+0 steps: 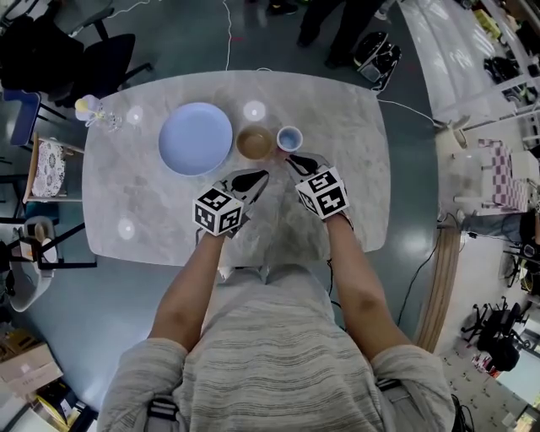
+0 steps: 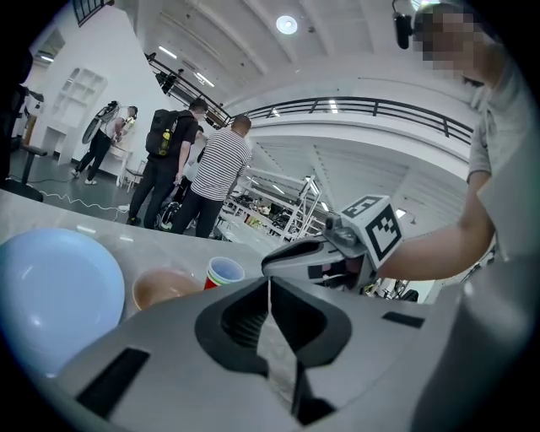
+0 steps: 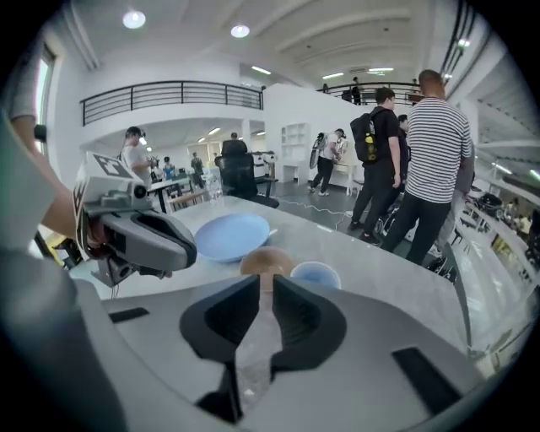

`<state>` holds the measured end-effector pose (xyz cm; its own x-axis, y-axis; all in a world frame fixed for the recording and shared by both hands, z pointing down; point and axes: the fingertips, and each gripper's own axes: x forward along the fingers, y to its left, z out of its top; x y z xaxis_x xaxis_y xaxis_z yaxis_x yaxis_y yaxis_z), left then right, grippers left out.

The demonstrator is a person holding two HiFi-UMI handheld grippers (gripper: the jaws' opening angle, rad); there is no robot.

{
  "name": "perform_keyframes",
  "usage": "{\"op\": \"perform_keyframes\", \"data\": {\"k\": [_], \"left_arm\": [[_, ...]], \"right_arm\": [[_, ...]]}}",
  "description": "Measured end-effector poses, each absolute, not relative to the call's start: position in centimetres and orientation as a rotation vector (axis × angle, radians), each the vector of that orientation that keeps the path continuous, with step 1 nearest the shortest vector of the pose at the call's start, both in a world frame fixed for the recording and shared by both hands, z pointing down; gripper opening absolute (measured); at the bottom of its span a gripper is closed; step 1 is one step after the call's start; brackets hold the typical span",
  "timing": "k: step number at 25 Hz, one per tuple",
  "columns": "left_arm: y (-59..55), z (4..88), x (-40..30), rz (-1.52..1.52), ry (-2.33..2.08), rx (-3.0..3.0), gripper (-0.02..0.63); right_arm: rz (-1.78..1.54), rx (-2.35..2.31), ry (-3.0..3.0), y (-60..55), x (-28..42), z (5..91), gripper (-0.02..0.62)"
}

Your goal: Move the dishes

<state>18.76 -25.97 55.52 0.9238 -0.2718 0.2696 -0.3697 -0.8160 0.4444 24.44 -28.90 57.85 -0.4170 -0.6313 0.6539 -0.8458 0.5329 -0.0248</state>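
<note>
A pale marbled surface (image 1: 135, 211) is set on a dark floor (image 1: 169, 42), and white walls (image 3: 287, 101) are lit by round ceiling lamps (image 3: 133, 18).

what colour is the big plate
Pale blue; the plate shows best in the head view.

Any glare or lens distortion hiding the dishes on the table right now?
Head view: bright glare spots dot the table, one just beyond the brown bowl, but the blue plate and cup read clearly. Left and right gripper views: fisheye bending, dark corners; dishes still legible.
</note>
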Motion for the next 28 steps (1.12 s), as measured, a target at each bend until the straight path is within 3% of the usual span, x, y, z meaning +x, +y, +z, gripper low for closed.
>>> {"op": "perform_keyframes", "data": {"k": [13, 28], "left_arm": [[-22.7, 50.4, 17.0, 0.167, -0.418, 2.71, 0.021], [-17.9, 42.3, 11.3, -0.043, -0.39, 2.877, 0.021]], "right_arm": [[0.521, 1.332, -2.579, -23.6, 19.4, 49.8, 0.037], [0.35, 1.386, -2.825, -16.9, 12.7, 41.2, 0.023]]}}
